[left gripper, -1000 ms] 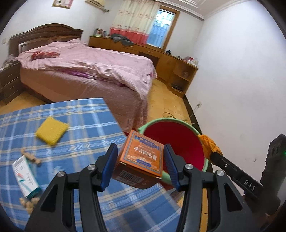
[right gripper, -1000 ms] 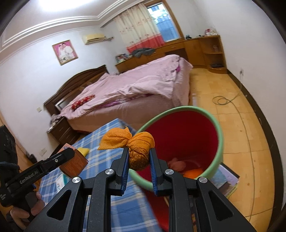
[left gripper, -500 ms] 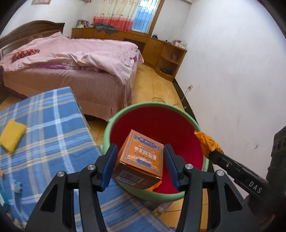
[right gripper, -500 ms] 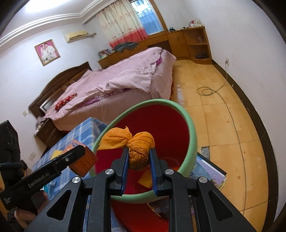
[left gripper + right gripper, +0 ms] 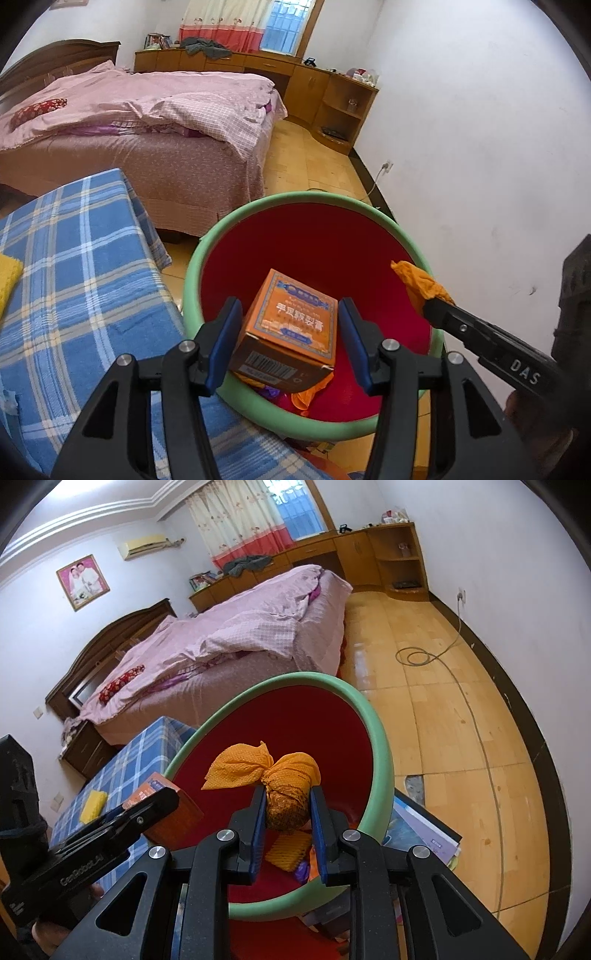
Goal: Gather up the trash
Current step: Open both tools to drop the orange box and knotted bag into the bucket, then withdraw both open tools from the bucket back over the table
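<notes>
yellow sponge (image 5: 8, 277) left at the counter (image 5: 74, 277) left edge. left hand-held gripper (image 5: 290, 341) clamps the orange box (image 5: 291, 332), right hand-held gripper (image 5: 288, 818) pinches the orange mesh bundle (image 5: 286, 794). both sit over the green-rimmed bin (image 5: 384, 218) beside the counter's right edge, some trash already inside; likely release next.

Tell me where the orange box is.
The orange box is clamped in the left gripper, hanging over the open red bin beside the blue checked table.

We cannot see the bucket's (image 5: 192, 280) floor whole: the orange box (image 5: 291, 328) covers much of it. Beside the bucket, the yellow sponge (image 5: 7, 277) is cut off by the picture's edge. Papers (image 5: 424, 830) behind the bucket are half hidden by its rim.
</notes>
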`<action>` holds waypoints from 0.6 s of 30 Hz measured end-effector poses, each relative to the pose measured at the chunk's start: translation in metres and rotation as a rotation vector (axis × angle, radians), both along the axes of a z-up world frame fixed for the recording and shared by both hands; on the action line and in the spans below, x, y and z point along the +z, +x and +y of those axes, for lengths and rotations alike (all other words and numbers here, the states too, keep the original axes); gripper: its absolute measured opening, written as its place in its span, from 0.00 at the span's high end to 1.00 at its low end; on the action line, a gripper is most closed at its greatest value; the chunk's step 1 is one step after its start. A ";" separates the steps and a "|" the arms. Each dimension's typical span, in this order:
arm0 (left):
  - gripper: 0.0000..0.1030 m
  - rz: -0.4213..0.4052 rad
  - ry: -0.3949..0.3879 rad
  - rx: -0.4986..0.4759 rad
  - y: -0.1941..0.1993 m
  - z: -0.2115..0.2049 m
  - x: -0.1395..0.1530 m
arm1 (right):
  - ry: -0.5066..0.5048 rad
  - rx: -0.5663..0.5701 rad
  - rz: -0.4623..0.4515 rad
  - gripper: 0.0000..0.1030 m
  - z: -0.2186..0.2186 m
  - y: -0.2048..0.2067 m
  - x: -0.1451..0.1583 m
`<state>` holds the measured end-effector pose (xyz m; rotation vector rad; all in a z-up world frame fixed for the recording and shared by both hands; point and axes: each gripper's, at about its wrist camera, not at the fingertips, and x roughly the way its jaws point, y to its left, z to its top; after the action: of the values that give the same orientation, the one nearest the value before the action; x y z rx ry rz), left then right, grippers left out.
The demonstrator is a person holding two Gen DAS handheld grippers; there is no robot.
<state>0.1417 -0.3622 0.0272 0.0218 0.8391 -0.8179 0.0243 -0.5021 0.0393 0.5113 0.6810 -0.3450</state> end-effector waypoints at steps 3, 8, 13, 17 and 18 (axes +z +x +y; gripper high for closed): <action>0.43 0.011 -0.008 -0.010 0.003 0.000 0.001 | 0.003 -0.003 0.005 0.73 0.000 0.003 -0.001; 0.39 -0.003 -0.018 -0.002 0.001 0.002 0.007 | 0.014 -0.006 -0.002 0.72 0.000 0.002 0.000; 0.39 -0.007 -0.022 0.016 0.000 0.008 0.013 | 0.013 0.001 -0.015 0.56 0.001 0.000 0.002; 0.39 -0.003 -0.018 0.035 0.000 0.014 0.018 | 0.015 -0.002 -0.031 0.55 0.003 -0.002 0.006; 0.39 0.001 -0.019 0.040 0.000 0.016 0.019 | 0.018 -0.003 -0.034 0.55 0.004 -0.003 0.006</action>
<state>0.1415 -0.3459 0.0463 -0.0122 0.8304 -0.7879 0.0210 -0.4982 0.0457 0.5341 0.6503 -0.3330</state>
